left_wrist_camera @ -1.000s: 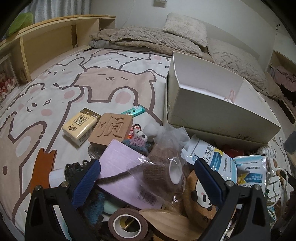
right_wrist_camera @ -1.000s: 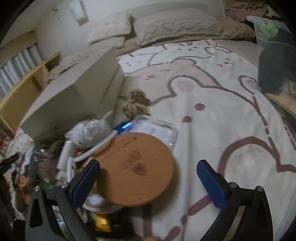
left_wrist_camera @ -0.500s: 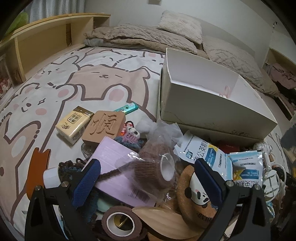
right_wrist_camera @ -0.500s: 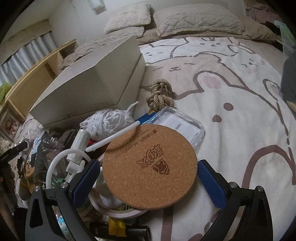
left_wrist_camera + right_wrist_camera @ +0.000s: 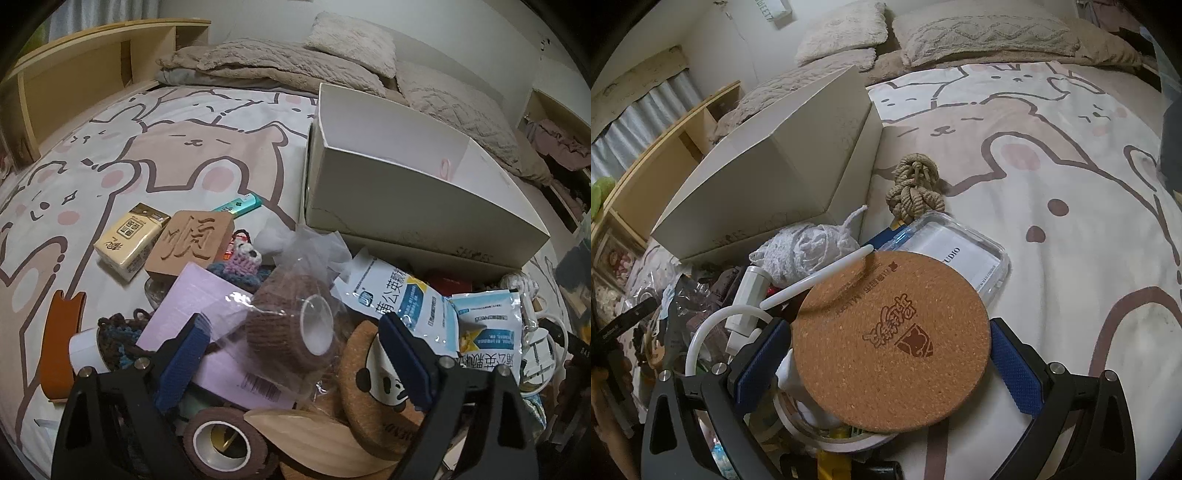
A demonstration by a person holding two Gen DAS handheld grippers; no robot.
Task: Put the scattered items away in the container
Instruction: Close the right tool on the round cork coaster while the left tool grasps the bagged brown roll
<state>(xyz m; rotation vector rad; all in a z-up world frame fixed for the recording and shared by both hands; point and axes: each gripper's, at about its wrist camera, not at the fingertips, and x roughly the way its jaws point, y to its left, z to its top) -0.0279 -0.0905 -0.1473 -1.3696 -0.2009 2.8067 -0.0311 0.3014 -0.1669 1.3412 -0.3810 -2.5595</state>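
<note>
Left gripper (image 5: pixel 295 354), jaws open and just narrowing, now straddles the bagged brown roll (image 5: pixel 291 332).

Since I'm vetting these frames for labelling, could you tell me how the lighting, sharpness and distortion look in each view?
Left wrist: dim, even light, sharp; fisheye bows the box and darkens the corners; slight glare on the plastic bag. Right wrist: equally dim and sharp; coaster print readable, a soft shadow arcs across it; bedspread curves at the edges.

Dim indoor light, soft shadows, strong fisheye bending, black vignette corners, sharp focus.
</note>
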